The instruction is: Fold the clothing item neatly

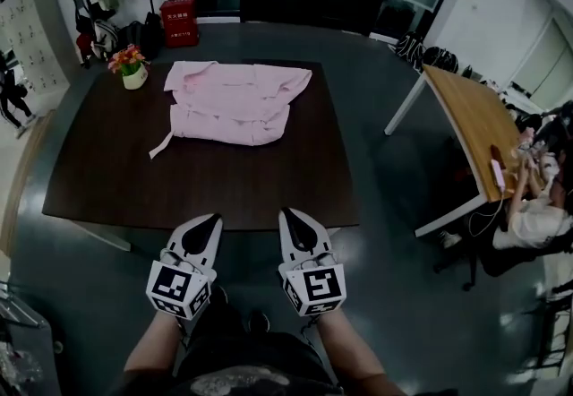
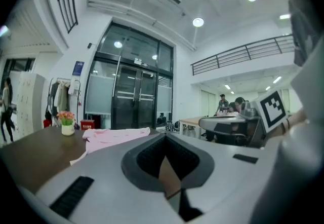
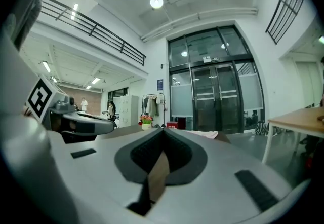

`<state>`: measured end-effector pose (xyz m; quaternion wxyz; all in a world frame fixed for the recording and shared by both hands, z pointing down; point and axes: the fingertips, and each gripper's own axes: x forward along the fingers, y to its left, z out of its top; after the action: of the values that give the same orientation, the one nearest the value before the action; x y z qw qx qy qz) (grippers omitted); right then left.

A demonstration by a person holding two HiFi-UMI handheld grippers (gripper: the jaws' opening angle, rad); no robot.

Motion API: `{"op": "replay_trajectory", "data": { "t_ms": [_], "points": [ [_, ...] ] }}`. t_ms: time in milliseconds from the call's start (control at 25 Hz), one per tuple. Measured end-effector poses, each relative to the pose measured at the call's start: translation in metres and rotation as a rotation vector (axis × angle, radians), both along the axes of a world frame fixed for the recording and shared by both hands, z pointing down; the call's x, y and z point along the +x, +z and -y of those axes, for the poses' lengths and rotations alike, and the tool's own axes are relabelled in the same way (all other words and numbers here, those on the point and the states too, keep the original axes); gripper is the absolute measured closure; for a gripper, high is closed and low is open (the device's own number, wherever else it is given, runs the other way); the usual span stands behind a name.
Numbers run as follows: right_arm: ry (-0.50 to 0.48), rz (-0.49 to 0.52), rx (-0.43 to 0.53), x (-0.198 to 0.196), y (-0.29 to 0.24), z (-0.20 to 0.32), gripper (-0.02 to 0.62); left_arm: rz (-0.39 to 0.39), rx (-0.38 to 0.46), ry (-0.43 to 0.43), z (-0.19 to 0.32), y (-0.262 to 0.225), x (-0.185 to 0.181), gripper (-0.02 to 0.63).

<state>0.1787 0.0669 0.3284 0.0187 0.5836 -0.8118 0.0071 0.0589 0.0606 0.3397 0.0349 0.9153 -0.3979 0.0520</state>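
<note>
Left gripper and right gripper: jaws together, empty, short of the worktop. Untouched, the pink garment lies part-folded. We judge the next move is to open and reach for its near edge.

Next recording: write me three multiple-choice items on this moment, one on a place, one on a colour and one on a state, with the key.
1. Where on the dark wooden table does the small pale pot of flowers stand?
A. at the near edge
B. at the far left corner
C. on top of the garment

2. What colour is the cloth garment lying on the table?
A. pink
B. blue
C. grey

3. How do the jaws of the left gripper and the right gripper stand?
A. both shut and empty
B. both shut on the garment
C. both wide apart

Key:
1 B, the pot stands on the far side, left of the garment.
2 A, the cloth is pale pink.
3 A, each gripper view shows its jaws together with nothing between them.
</note>
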Motion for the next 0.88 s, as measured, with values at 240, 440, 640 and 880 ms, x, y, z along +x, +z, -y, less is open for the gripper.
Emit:
{"op": "replay_trajectory", "data": {
  "t_ms": [240,440,640,880],
  "points": [
    [-0.022,0.036,-0.017,-0.016,0.009,-0.024,0.603,0.039,0.041,-0.022,-0.026,0.0,-0.01,0.595],
    [-0.018,0.026,-0.065,-0.04,0.029,-0.039,0.603,-0.037,-0.032,-0.057,-0.052,0.01,-0.038,0.595],
    [-0.023,0.022,-0.093,-0.074,0.034,-0.067,0.603,-0.052,-0.071,-0.079,-0.083,0.019,-0.08,0.595],
    [-0.001,-0.041,-0.097,-0.103,0.031,-0.103,0.603,-0.071,-0.069,-0.067,-0.121,0.014,-0.113,0.595]
  ]
}}
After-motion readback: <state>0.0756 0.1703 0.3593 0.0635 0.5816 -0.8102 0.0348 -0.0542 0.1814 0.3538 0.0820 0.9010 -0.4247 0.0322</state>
